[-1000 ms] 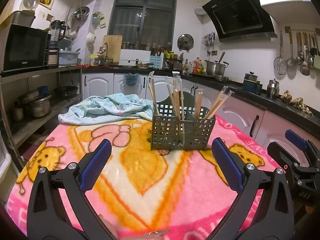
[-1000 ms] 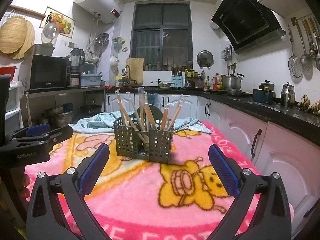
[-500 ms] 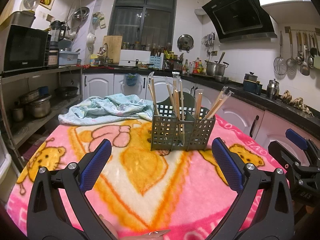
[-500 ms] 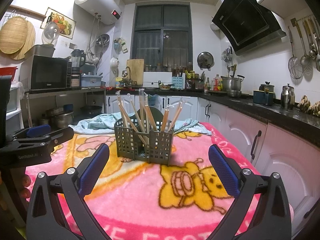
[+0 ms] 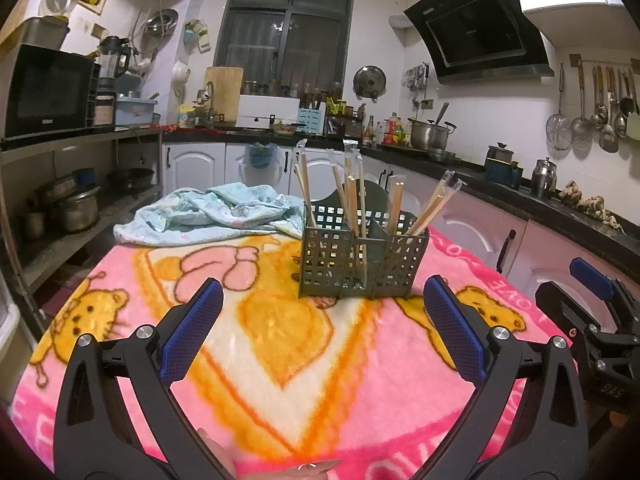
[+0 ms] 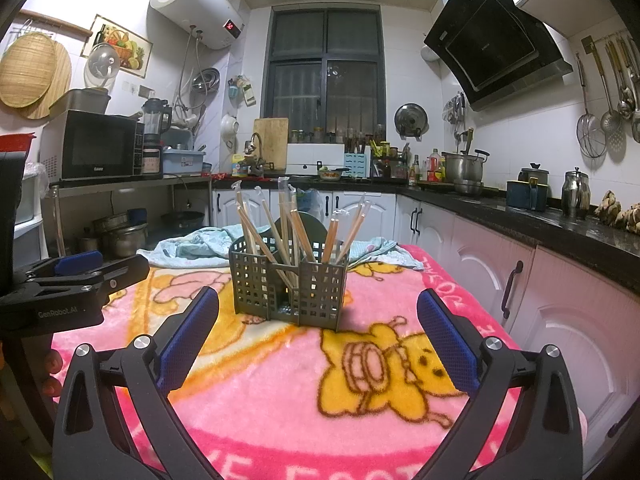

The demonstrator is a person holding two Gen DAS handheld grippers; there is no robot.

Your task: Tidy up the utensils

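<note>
Home kitchen: range hood, microwave, hanging ladles.

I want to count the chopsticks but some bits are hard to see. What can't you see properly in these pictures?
- Lower ends of the wrapped chopsticks: both views, hidden behind the grid walls of the green caddy.
- Back of the light blue cloth: right wrist view, partly hidden behind the caddy.
- Right gripper: left wrist view, cut off by the right edge; its own view shows it open.
- Left gripper: open, empty.
</note>
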